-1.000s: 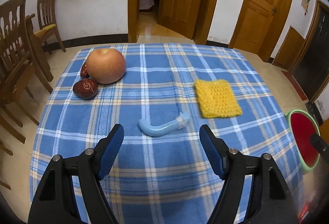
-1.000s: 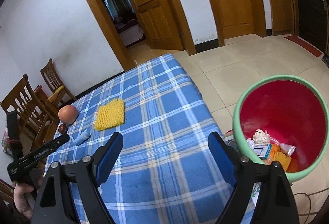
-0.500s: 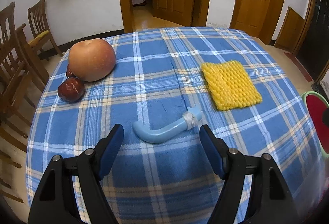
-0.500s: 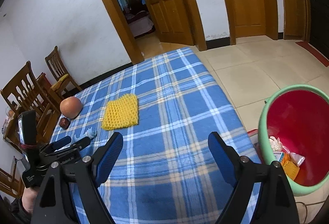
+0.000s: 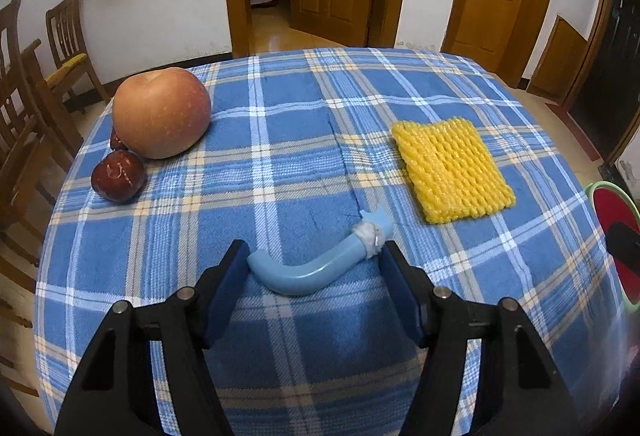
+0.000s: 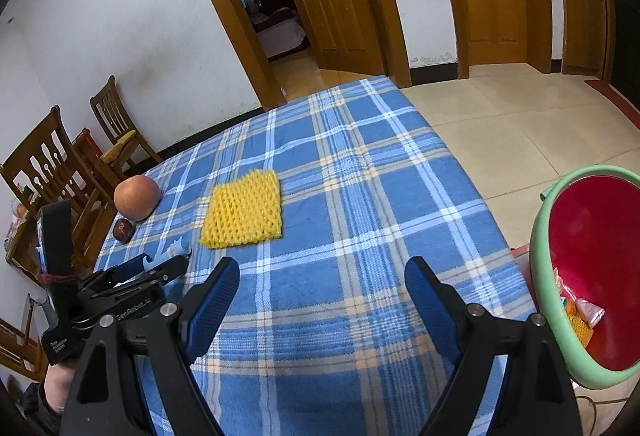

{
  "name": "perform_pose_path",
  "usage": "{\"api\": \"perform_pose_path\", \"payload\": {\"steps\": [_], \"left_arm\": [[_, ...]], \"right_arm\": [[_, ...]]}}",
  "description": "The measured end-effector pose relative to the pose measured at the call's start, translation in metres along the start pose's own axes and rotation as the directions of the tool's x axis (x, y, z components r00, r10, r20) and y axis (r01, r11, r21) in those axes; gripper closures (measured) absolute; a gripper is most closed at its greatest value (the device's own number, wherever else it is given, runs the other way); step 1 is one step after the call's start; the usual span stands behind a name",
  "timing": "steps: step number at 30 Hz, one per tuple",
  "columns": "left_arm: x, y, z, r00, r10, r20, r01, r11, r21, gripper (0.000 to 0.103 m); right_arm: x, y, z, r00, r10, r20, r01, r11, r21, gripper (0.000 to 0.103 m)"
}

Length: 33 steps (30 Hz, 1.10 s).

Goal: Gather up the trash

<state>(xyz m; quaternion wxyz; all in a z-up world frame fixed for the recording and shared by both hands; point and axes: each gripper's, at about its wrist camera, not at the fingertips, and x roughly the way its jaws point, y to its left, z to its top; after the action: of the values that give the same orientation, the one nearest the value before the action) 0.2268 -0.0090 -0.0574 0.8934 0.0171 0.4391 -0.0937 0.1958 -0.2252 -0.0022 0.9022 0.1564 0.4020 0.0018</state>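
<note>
On the blue plaid counter (image 5: 304, 108), your left gripper (image 5: 312, 264) has its fingers wide around the curved blue tube (image 5: 316, 270), left of the yellow foam net (image 5: 450, 168), while your right gripper (image 6: 322, 278) hovers with fingers wide.

On the table (image 5: 304, 108), the curved tube (image 5: 308, 272) lies between the spread fingers of the left gripper (image 5: 314, 268), near the front edge. Beyond it to the right lies the foam net (image 5: 450, 170). At the far left sits the apple (image 5: 160, 112), with a jujube (image 5: 117, 175) just in front of it and another tucked behind. The bin (image 6: 592, 276) stands on the floor off the table's right side, with scraps inside. The right gripper (image 6: 322, 276) hangs over the table's near right part, well apart from the net.
</note>
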Motion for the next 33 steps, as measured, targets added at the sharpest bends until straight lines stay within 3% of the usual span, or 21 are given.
{"api": "perform_pose_path", "payload": {"steps": [2,3,14,15,16,26,29,31,33], "left_arm": [[-0.002,0.002,0.0,1.0,-0.012,0.004,0.012,1.0,-0.017,0.038],[-0.004,0.004,0.0,1.0,-0.022,0.006,0.022,0.999,-0.025,0.066],[-0.01,0.018,-0.001,0.998,-0.065,0.017,0.067,0.993,-0.094,0.068],[-0.011,0.02,-0.002,0.997,-0.073,0.021,0.075,0.992,-0.1,0.09],[-0.011,0.023,-0.002,0.995,-0.093,0.02,0.095,0.989,-0.116,0.101],[-0.009,0.029,-0.003,0.994,-0.111,0.013,0.112,0.984,-0.142,0.1],[-0.01,0.029,-0.002,0.994,-0.112,0.015,0.113,0.983,-0.145,0.083],[-0.01,0.028,0.001,0.995,-0.1,0.02,0.102,0.984,-0.146,0.072],[-0.011,0.029,0.003,0.995,-0.092,0.024,0.095,0.984,-0.151,0.069]], "right_arm": [[0.003,0.002,0.001,1.0,-0.001,-0.005,0.001,1.0,-0.004,0.016],[0.004,0.003,0.001,1.0,0.001,-0.007,-0.001,1.0,-0.006,0.016],[0.033,0.019,0.007,0.999,0.01,-0.049,-0.011,1.0,-0.022,0.016],[0.036,0.021,0.008,0.999,0.009,-0.052,-0.011,1.0,-0.028,0.016],[0.04,0.023,0.008,0.998,0.008,-0.056,-0.01,0.999,-0.035,0.017],[0.071,0.041,0.014,0.996,0.028,-0.083,-0.034,0.997,-0.072,0.036],[0.076,0.044,0.016,0.997,0.031,-0.077,-0.037,0.997,-0.074,0.043],[0.08,0.047,0.018,0.997,0.029,-0.076,-0.036,0.996,-0.088,0.057],[0.083,0.05,0.018,0.997,0.032,-0.075,-0.04,0.994,-0.103,0.074]]}}
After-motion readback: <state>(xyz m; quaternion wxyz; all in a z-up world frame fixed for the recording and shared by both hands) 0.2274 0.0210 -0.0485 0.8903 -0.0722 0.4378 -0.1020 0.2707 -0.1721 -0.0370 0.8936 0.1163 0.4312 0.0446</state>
